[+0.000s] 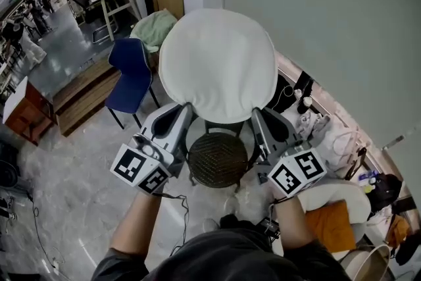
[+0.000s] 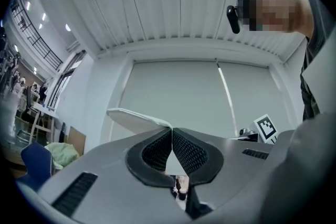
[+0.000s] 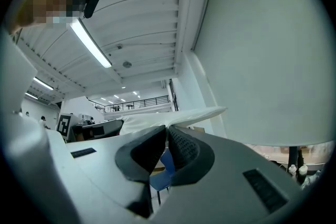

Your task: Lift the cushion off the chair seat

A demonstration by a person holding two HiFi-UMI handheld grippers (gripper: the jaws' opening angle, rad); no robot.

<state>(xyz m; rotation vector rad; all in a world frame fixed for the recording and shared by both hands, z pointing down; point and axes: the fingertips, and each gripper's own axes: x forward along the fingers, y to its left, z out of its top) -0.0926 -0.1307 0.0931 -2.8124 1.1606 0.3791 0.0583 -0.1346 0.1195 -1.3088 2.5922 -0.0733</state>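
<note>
Two claws pinch the near edge of a round white cushion (image 1: 217, 62). The left claw (image 1: 185, 110) and the right claw (image 1: 258, 114) are each pressed together on the fabric, and each claw's own view shows the thin rim sticking out past its closed pads. The cushion is held in the air above the chair seat (image 1: 218, 159), a dark woven disc that now lies bare below the cushion's near edge. The lift looks essentially done. The cushion hides its own far side, so it is probably, not certainly, clear of the chair seat there. Little seems left beyond holding it up.
</note>
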